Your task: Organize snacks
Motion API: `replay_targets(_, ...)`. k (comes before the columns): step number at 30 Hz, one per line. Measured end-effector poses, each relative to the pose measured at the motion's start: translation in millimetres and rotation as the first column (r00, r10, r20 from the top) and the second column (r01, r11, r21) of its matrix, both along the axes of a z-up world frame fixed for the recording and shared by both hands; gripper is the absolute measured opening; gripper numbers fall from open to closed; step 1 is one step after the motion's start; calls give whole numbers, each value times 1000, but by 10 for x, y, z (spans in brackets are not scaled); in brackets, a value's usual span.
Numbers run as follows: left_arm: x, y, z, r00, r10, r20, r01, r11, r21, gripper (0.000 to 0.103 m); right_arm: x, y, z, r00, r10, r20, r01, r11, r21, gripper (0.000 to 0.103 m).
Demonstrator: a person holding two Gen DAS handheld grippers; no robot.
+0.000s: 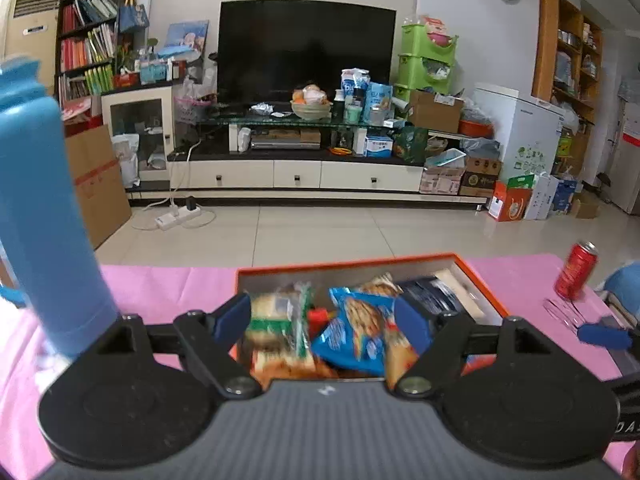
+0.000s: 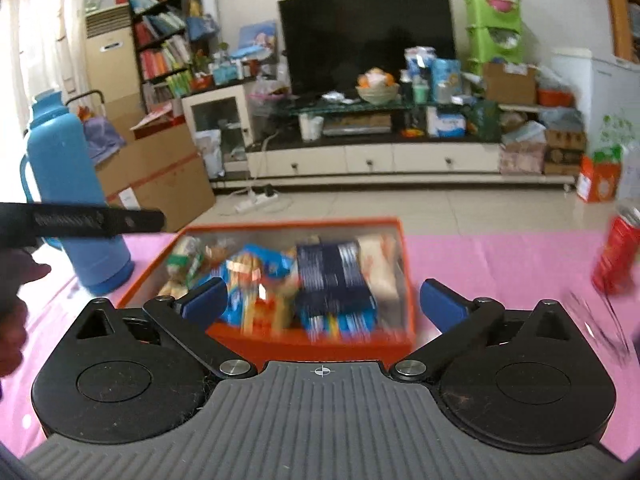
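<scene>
Left wrist view: left gripper [image 1: 322,318] jaws spread, empty, over orange box [image 1: 348,263] packed with snack packets [image 1: 354,330]. Right gripper [image 2: 322,304] likewise released. Looks mostly done; red can [image 1: 576,271] at frame right outside on tabletop.

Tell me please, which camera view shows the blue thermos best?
The right wrist view shows it best: the blue thermos stands whole on the pink tablecloth, with lid, handle and base visible, left of the orange box. In the left wrist view it sits close at the left edge, and the left tool's body hides its base.
</scene>
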State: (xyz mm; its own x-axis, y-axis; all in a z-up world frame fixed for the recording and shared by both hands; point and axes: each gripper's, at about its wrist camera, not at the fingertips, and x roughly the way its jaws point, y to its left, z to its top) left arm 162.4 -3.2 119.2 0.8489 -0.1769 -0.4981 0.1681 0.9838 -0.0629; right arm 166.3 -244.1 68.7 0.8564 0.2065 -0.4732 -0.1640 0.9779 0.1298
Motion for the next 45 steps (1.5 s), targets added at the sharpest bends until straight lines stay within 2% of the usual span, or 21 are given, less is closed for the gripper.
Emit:
replay_targets(3,-403,-13,36,1000,-8,-1,8,1000,1,78,-388,-97,-82,999,-22,-44,23,1000,13,95)
replay_targets(8,-928,-9,-36,1000,-25,5,24,999,22,79,-936,-230,-188,995,-89,-46,90,996,17,95)
replay_targets(12,-1105,-6,-164,999,-29,-16,29,999,20,79,-1216,-360,-292,988,-154,-17,154,987,41,95)
replay_targets(14,-1113,-27,-260,999,-25,-23,25,999,20,79,-1273,-404,-313,982,-186,-31,188,980,62,95)
replay_targets(17,-1103,-48,-466,999,-15,-47,14,1000,-15,79,-1287,-433,-249,981,-192,-5,192,978,80,95)
replay_targets(21,-1001,-74,-687,989,-7,-151,-5,997,-82,79,-1185,-366,-331,974,-214,-67,219,973,74,95)
replay_targets(25,-991,-144,-667,994,-6,-113,-2,997,-72,79,-1112,-231,-365,978,-189,-91,196,978,75,95)
replay_targets(30,-951,-97,-740,989,11,-151,-22,997,-77,79,-1028,-17,-428,981,-155,-113,157,988,10,95)
replay_targets(35,-949,7,-764,987,34,-160,-50,994,-99,79,-961,21,-495,970,-182,-159,180,983,-24,95)
replay_targets(45,-970,2,-782,986,49,-158,-60,996,-63,79,-920,7,-529,962,-203,-183,198,979,-43,95)
